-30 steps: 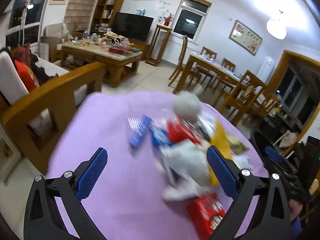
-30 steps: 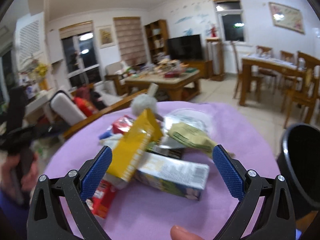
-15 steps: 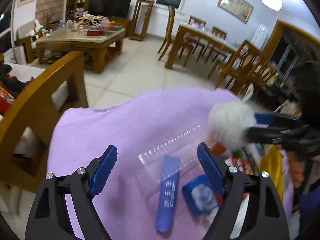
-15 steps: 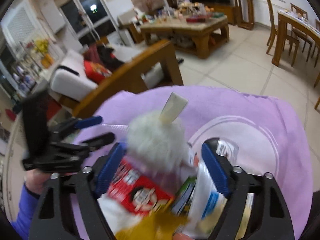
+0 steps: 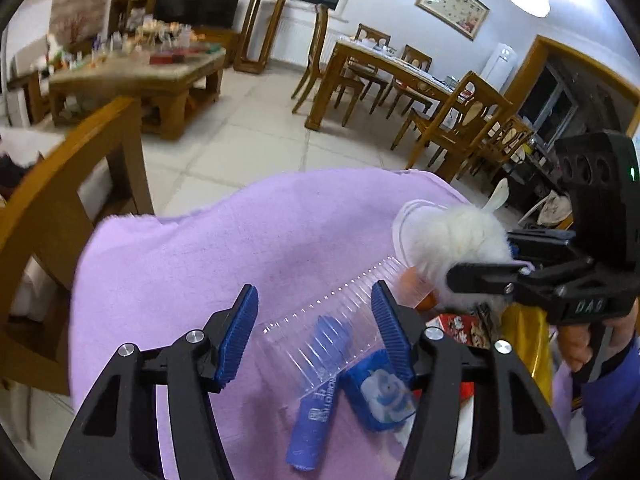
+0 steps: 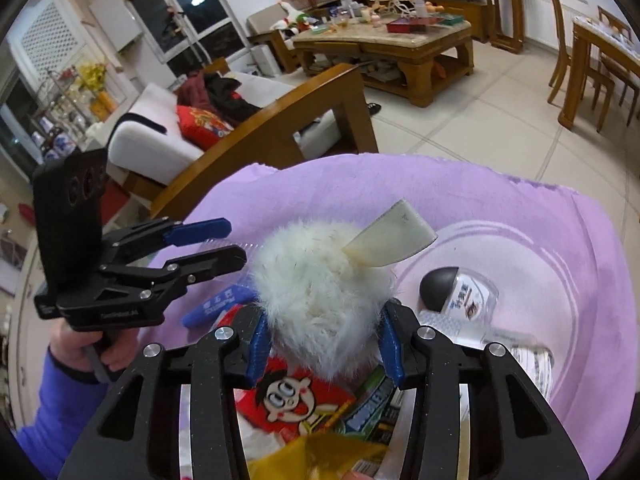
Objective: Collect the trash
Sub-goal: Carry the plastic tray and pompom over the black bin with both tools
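The right hand-held gripper [image 6: 322, 350] is closing on a white fluffy ball [image 6: 320, 300] (pads touching fur); the left hand-held gripper [image 5: 314, 330] is closing around a clear plastic tray [image 5: 336, 316], not yet pressing.

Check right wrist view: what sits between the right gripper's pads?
The white fluffy ball fills the gap between the right gripper pads, whose jaws are closing on it. The right wrist view shows it.

Both wrist cams close, angled down (shared: purple cloth [image 5: 192, 264]).

White fluffy ball [image 6: 320, 284], clear ribbed cup [image 5: 320, 320] lying sideways
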Available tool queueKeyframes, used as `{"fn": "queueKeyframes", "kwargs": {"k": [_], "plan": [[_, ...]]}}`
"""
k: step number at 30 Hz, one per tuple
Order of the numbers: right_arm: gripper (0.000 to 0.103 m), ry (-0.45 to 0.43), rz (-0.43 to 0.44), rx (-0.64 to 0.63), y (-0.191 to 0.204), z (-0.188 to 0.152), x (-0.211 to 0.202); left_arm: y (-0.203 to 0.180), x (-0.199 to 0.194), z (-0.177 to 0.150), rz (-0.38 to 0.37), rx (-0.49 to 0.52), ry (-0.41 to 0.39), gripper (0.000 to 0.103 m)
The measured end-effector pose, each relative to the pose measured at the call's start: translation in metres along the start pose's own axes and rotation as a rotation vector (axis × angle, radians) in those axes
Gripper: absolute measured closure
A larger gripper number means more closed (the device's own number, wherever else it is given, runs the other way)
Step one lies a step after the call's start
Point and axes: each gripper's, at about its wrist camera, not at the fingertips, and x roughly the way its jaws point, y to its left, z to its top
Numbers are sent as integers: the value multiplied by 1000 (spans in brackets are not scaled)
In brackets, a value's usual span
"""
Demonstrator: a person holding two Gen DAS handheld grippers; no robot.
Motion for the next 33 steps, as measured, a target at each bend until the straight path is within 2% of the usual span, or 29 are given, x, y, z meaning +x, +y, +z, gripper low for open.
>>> {"fn": "queueKeyframes", "kwargs": {"k": [2, 3, 4, 6, 9, 14, 15, 16, 17, 18, 21, 23, 25, 29, 32, 33], "plan": [[58, -22, 14, 8, -2, -3, -8, 0, -7, 0, 31, 25, -21, 43], [58, -31, 21, 11, -3, -5, -11, 0, -12, 0, 36, 37, -35, 36], [58, -41, 28, 15, -5, -7, -15, 1, -17, 1, 39, 48, -49, 26], [58, -55, 46, 21, -7, -12, -24, 0, -24, 0, 55, 83, -75, 17], [58, -68, 65, 31, -8, -20, -32, -3, -19, 0, 71, 141, -56, 17], [58, -86, 94, 49, -10, -35, -45, -9, 11, -2, 55, 218, 36, 18], [58, -90, 96, 52, -10, -38, -49, -9, 17, -1, 56, 219, 48, 24], [58, -93, 97, 54, -10, -41, -51, -6, 23, 0, 37, 203, 65, 45], [58, -96, 99, 55, -11, -44, -54, -4, 29, 0, 17, 174, 85, 54], [58, -99, 100, 57, -11, -48, -57, 3, 35, 2, 17, 128, 98, 72], [58, -113, 85, 49, -10, -60, -68, 16, 33, 8, -4, 9, 72, 80], [58, -123, 75, 43, -9, -68, -74, 13, 23, 8, 8, -4, 23, 80], [58, -145, 67, 36, -10, -75, -85, 0, 0, 8, 51, 16, -76, 80], [58, -213, 42, 21, -8, -92, -108, -42, -50, 4, 170, 76, -291, 79], [58, -279, 37, 2, -4, -107, -130, -87, -87, -6, 310, 195, -479, 79], [58, -301, 41, -7, -4, -113, -138, -98, -93, -6, 334, 217, -511, 79]]}}
